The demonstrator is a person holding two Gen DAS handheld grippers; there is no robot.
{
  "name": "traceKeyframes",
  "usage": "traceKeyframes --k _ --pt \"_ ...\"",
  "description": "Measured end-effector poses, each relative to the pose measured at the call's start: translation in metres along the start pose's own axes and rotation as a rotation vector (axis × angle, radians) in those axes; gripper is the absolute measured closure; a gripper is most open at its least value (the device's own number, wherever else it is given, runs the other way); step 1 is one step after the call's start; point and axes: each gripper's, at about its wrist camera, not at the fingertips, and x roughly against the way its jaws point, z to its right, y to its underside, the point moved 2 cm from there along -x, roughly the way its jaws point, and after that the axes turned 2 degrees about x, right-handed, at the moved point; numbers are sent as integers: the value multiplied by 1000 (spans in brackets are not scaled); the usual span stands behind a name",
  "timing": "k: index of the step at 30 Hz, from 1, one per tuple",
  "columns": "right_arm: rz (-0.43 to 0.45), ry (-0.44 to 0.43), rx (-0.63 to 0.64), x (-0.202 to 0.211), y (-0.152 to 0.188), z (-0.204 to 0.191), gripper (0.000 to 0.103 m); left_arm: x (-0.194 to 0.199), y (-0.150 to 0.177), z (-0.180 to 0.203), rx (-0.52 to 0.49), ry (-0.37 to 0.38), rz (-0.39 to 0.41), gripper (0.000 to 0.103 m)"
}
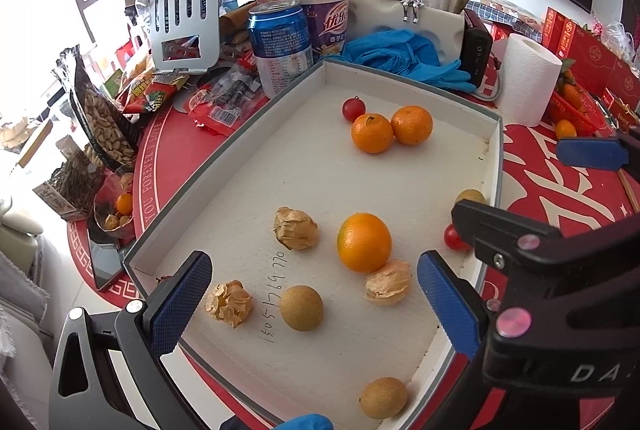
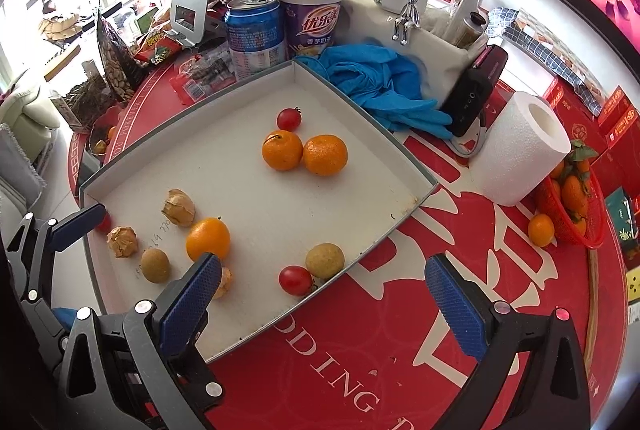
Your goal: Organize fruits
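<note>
A white tray (image 1: 494,150) (image 2: 416,190) on the red table holds loose fruit. At its far end sit two mandarins (image 1: 372,133) (image 2: 282,150) and a cherry tomato (image 1: 353,109). Nearer lie an orange (image 1: 364,242) (image 2: 208,239), papery husked fruits (image 1: 296,229) (image 2: 179,207) and brown longans (image 1: 301,308) (image 2: 325,261). My left gripper (image 1: 314,258) is open above the near fruits, holding nothing. My right gripper (image 2: 322,264) is open over the tray's right edge, above a longan and a tomato (image 2: 295,280).
Behind the tray stand a blue can (image 1: 280,46), a purple cup (image 1: 324,14) and blue gloves (image 2: 376,86). A paper roll (image 2: 516,150) and a red basket of oranges (image 2: 572,206) are at the right. Snack bags (image 1: 104,126) crowd the left.
</note>
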Motion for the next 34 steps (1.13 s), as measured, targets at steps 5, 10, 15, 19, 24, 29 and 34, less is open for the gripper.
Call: traceKeyframes --k 5,10,15,19,24,29,34 --pt "-1 -6 -1 -1 1 1 1 -1 0 1 -5 -4 -4 0" --pt "0 -18 -9 -2 3 3 1 -2 1 4 -9 -11 -9 0" --pt "6 -29 -11 -1 4 5 1 -2 1 6 -10 -14 -14 0" --pt "12 -36 -10 0 4 5 1 -1 0 8 -16 -28 -6 0" --pt "17 -43 -5 1 5 5 1 -1 0 9 -13 -33 -9 0" --pt "21 -51 -10 2 5 7 1 0 1 9 -15 -44 -12 0" --pt "26 -62 -7 2 6 7 1 4 1 10 -20 -43 -2 0"
